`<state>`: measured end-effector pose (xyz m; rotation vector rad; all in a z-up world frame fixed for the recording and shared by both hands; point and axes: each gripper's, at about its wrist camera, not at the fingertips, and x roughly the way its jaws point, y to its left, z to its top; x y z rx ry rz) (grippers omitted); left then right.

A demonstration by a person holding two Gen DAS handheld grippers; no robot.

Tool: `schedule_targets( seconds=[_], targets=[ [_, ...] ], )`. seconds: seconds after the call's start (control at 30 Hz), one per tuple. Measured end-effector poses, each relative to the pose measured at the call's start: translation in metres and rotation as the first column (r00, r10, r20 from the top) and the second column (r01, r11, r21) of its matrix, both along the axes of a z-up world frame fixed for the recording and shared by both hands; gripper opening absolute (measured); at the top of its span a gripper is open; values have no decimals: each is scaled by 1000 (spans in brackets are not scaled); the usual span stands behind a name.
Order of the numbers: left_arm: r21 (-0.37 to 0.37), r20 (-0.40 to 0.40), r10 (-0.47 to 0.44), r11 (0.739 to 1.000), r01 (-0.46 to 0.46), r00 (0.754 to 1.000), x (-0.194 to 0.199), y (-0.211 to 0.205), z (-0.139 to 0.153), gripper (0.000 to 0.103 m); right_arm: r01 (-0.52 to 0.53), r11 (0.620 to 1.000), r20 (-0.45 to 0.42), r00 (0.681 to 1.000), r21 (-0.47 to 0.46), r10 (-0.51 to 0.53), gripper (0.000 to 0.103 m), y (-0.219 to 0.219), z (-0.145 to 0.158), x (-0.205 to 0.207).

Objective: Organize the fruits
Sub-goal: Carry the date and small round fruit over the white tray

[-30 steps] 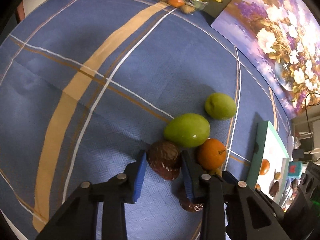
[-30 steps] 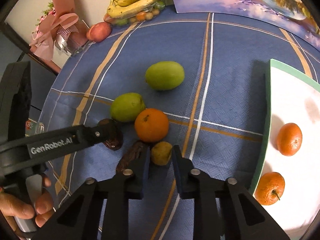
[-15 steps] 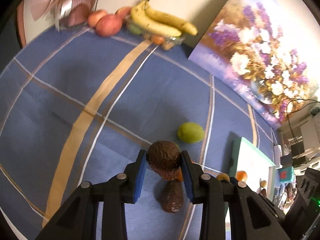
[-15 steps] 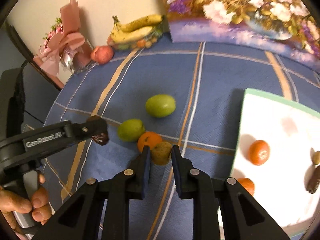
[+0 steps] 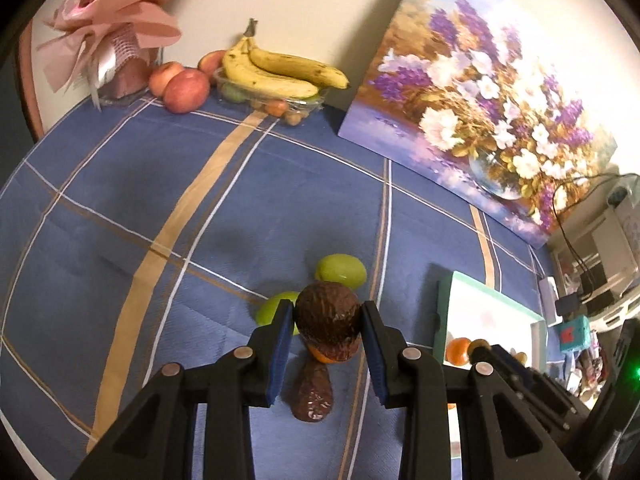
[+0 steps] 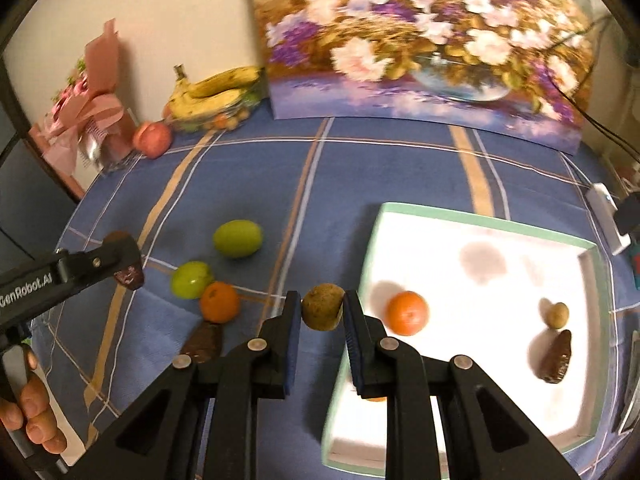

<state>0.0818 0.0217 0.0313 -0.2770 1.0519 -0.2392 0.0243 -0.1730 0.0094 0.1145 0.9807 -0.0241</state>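
My left gripper point(image 5: 326, 322) is shut on a dark brown wrinkled fruit point(image 5: 327, 320), held above the blue cloth. Below it lie two green fruits point(image 5: 341, 272) point(image 5: 274, 312), a partly hidden orange point(image 5: 320, 354) and a long dark brown fruit point(image 5: 313, 394). My right gripper point(image 6: 322, 310) is shut on a small tan round fruit point(image 6: 323, 307), lifted near the left edge of the white tray point(image 6: 480, 224). On the tray lie an orange point(image 6: 407, 313), a small tan fruit point(image 6: 557, 314) and a dark brown fruit point(image 6: 555, 358). The left gripper point(image 6: 128, 260) also shows at the left of the right wrist view.
At the back by the wall stand a flower painting point(image 5: 480, 104), a clear box with bananas point(image 5: 276, 72), apples point(image 5: 186, 90) and a pink bouquet point(image 5: 116, 40). A person's fingers point(image 6: 34, 416) hold the left gripper's handle. Cables and boxes point(image 5: 592, 280) crowd the right edge.
Both grippers rose from the cloth with their fruits still gripped. The right gripper also moved toward the white tray. The fruits left on the cloth look smaller and farther below.
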Motion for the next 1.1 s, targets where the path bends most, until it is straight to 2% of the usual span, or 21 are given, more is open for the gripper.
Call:
schedule_targets(
  seconds=[0.27, 0.47, 0.63, 0.9, 1.1],
  targets=[
    [52, 17, -82, 995, 81, 997, -10, -35, 3, 36, 117, 993, 11, 993, -12, -117, 22, -53, 7, -12],
    [89, 21, -180, 980, 178, 983, -22, -74, 4, 36, 223, 975, 14, 975, -19, -223, 22, -100, 11, -25],
    [99, 19, -277, 957, 274, 961, -39, -110, 2, 36, 311, 950, 16, 950, -19, -311, 22, -136, 13, -39],
    [139, 9, -395, 910, 390, 918, -66, -155, -5, 36, 404, 914, 19, 915, -42, -404, 22, -170, 18, -60],
    [179, -12, -465, 870, 459, 885, -84, -177, -14, 36, 404, 914, 20, 915, -35, -403, 22, -173, 19, -64]
  ],
)
